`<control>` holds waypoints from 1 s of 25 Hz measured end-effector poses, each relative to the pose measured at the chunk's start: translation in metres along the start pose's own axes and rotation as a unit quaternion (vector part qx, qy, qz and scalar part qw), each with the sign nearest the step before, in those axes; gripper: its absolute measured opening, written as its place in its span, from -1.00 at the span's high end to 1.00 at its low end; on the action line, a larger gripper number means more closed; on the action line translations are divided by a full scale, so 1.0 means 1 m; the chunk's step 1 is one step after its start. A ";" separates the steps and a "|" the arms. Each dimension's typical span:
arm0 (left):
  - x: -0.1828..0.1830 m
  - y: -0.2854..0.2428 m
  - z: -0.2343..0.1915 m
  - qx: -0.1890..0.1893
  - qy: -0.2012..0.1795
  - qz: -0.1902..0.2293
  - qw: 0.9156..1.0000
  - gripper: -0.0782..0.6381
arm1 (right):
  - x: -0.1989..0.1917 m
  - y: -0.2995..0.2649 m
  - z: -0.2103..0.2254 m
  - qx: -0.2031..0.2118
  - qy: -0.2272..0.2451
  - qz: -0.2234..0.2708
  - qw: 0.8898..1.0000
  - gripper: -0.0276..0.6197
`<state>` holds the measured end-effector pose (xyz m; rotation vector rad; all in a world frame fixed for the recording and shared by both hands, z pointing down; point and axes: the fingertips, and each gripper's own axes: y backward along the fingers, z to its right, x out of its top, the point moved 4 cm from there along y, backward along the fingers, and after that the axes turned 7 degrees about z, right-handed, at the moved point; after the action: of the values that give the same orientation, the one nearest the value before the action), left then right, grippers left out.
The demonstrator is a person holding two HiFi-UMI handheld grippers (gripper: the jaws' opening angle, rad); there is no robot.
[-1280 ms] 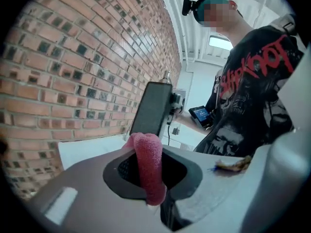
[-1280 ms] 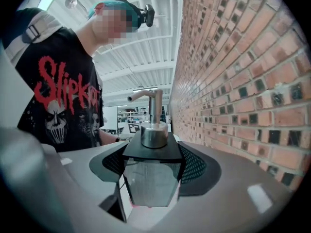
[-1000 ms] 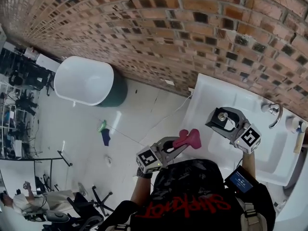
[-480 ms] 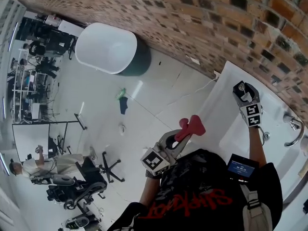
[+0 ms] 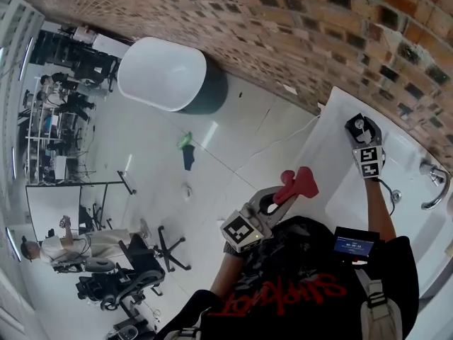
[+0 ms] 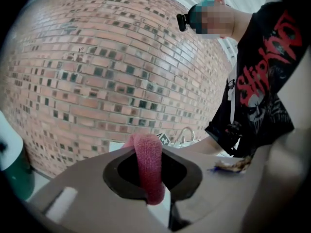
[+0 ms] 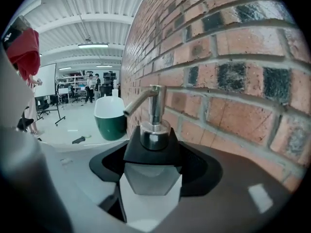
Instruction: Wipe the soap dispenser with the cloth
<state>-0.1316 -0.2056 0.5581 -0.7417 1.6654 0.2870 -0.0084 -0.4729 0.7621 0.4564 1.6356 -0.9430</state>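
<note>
- My left gripper (image 5: 277,198) is pinched tight on the folded red cloth (image 6: 149,164), which sticks up past its jaws.
- My right gripper (image 7: 154,173) stands fairly wide, both jaws clamped on the soap dispenser (image 7: 154,132), pump spout pointing left.
- The dispenser is over the white sink (image 5: 329,183), close to the brick wall (image 5: 283,34), with the cloth apart from it.

The black T-shirt (image 5: 283,299) carries the band name "Slipknot" in jagged red letters across the chest. It reads upside down in the head view, and only "Slipkn" shows in the left gripper view. The cube on the left tongs (image 5: 283,193) bears a square marker (image 5: 241,234) in black and white, without letters. The cube on the right tongs (image 5: 359,127) bears a second marker (image 5: 368,156). On the forearm just beside the T-shirt's right sleeve, a small blue screen (image 5: 352,245) shows writing too small to read.
</note>
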 end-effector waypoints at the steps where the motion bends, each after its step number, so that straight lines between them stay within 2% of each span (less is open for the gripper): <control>1: 0.000 -0.003 0.005 -0.015 -0.006 0.002 1.000 0.65 | -0.005 0.001 -0.001 0.006 -0.005 -0.009 1.000 0.00; 2: 0.000 -0.006 0.010 -0.030 -0.012 0.005 0.999 0.65 | -0.010 0.001 -0.001 0.015 -0.015 -0.022 1.000 -0.02; 3: 0.000 -0.007 0.016 -0.044 -0.020 0.009 0.999 0.65 | -0.016 0.001 0.000 0.023 -0.030 -0.036 0.999 -0.14; 4: 0.000 -0.006 0.022 -0.057 -0.025 0.014 0.998 0.65 | -0.021 0.002 0.002 0.026 -0.047 -0.048 0.997 -0.34; 6: 0.002 0.002 0.029 -0.075 -0.032 0.027 0.996 0.65 | -0.024 0.014 0.003 0.011 -0.083 -0.057 0.995 -0.52; 10: 0.004 0.040 0.032 -0.075 -0.029 0.050 0.996 0.65 | -0.020 0.073 -0.013 -0.071 -0.171 -0.028 0.982 -0.47; 13: 0.004 0.075 0.028 -0.077 -0.018 0.067 0.995 0.65 | -0.002 0.131 -0.050 -0.108 -0.217 0.019 0.970 -0.26; 15: 0.002 0.094 0.032 -0.097 -0.015 0.070 0.993 0.65 | 0.023 0.169 -0.089 -0.093 -0.208 0.044 0.973 -0.03; 17: -0.003 0.112 0.037 -0.117 -0.023 0.066 0.991 0.65 | 0.053 0.202 -0.139 -0.060 -0.170 0.060 0.982 0.33; 18: -0.005 0.122 0.039 -0.125 -0.026 0.065 0.990 0.65 | 0.067 0.215 -0.164 -0.047 -0.151 0.068 0.985 0.41; 21: -0.010 0.150 0.048 -0.157 -0.015 0.076 0.984 0.65 | 0.099 0.249 -0.229 -0.032 -0.130 0.093 0.987 0.51; 23: -0.014 0.170 0.057 -0.192 0.001 0.089 0.977 0.65 | 0.113 0.267 -0.269 -0.029 -0.126 0.104 0.986 0.51; 25: -0.018 0.193 0.069 -0.231 0.012 0.097 0.968 0.65 | 0.124 0.283 -0.313 -0.024 -0.100 0.100 0.990 0.51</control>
<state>-0.1944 -0.0136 0.5181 -0.9265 1.7151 0.8287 -0.0371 -0.0818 0.5632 0.4680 1.3987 -0.7713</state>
